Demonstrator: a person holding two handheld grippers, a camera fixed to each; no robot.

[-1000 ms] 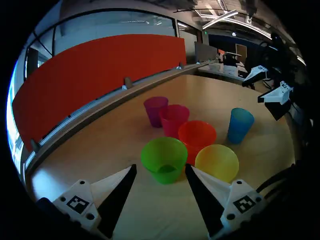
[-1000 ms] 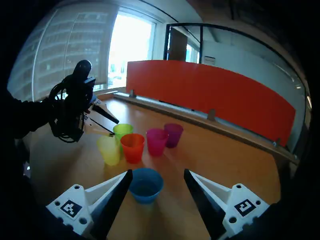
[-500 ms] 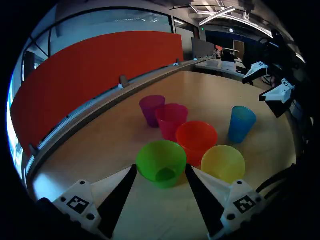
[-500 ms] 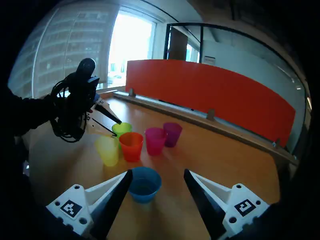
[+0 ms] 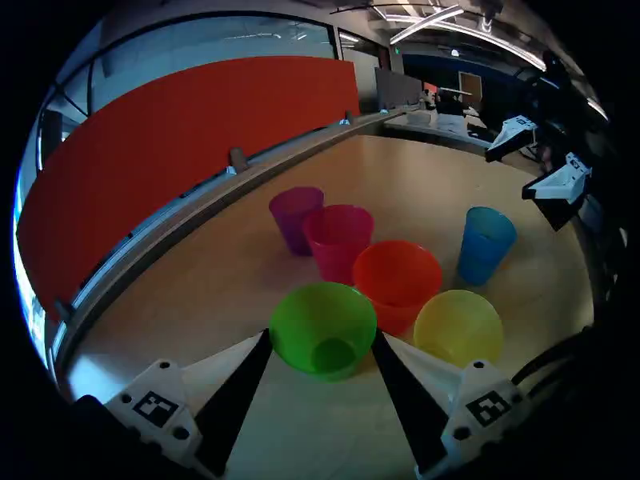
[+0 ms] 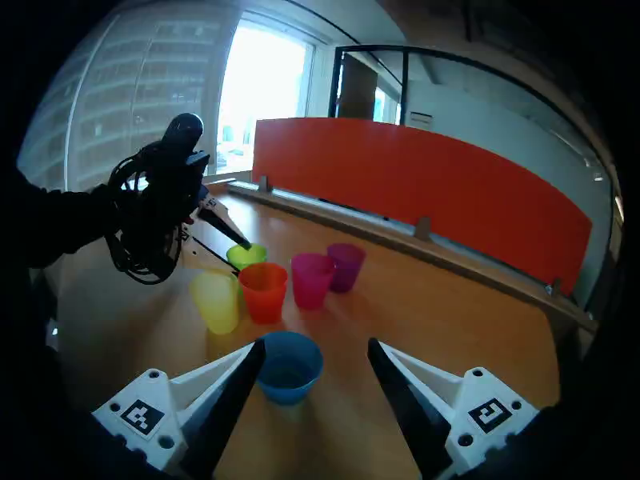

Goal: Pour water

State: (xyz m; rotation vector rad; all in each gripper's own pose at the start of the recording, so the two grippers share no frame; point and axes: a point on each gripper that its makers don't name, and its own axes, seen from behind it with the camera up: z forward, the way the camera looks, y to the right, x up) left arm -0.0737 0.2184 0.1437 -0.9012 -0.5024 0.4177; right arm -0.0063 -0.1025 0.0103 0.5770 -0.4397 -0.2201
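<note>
Left tool (image 5: 321, 334) has edged in, spread wide; green cup (image 5: 323, 330) now right between tips, not gripped yet. Right tool (image 6: 314, 342) also wide, blue cup (image 6: 289, 368) on desk (image 5: 416, 184) just inside its tips. Both lined up for grabs, pour comes later

Green cup (image 5: 322, 328) sits right between the fingers of the left hand-held gripper (image 5: 321, 334) in the left gripper view, and whether they touch its wall can't be told. It covers the foot of the orange cup (image 5: 398, 276), and one finger hides the base of the yellow cup (image 5: 458, 326). Over in the right gripper view, just the green rim peeks out behind those two, what's inside the blue cup (image 6: 288, 368) can't be made out, and a dark sleeve (image 6: 56, 224) runs off the left edge.
</note>
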